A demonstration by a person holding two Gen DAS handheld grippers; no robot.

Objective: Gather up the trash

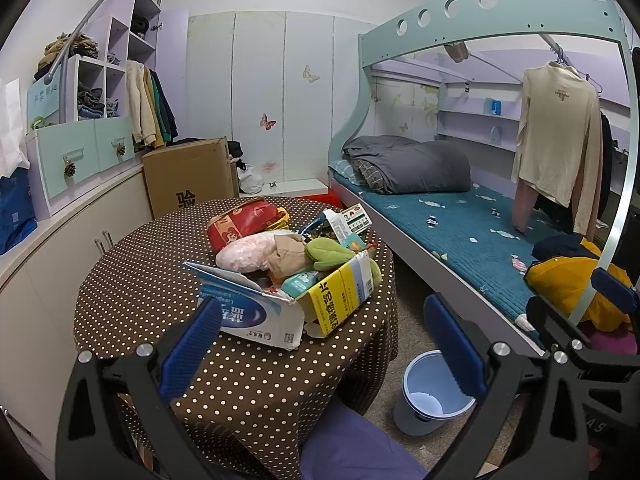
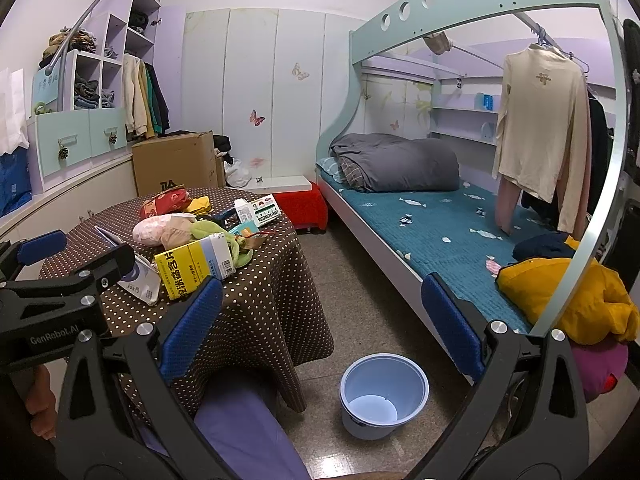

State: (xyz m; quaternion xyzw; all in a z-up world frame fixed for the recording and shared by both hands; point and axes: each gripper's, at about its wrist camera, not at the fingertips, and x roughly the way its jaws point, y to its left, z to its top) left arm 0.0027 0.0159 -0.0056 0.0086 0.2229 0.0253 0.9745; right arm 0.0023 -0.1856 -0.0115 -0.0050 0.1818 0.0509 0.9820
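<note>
Both my left gripper (image 1: 320, 344) and right gripper (image 2: 320, 328) gape wide, empty; the torn blue-and-white box (image 1: 256, 312) just ahead could slide, toppling the yellow box (image 1: 340, 296) leaning beside it; the bin (image 2: 384, 394) sits below, floor-level.

The near edge of the worktop (image 1: 132, 304) is cut off by the left gripper (image 1: 324, 344) and a purple-clad knee (image 1: 356, 444). The bin (image 1: 424, 400) is partly covered by a blue pad. The white-and-blue box (image 2: 140, 280) is half hidden behind the left gripper's body. Small print on the yellow box (image 2: 192, 264) cannot be read. The items lowest in the pile are covered.
</note>
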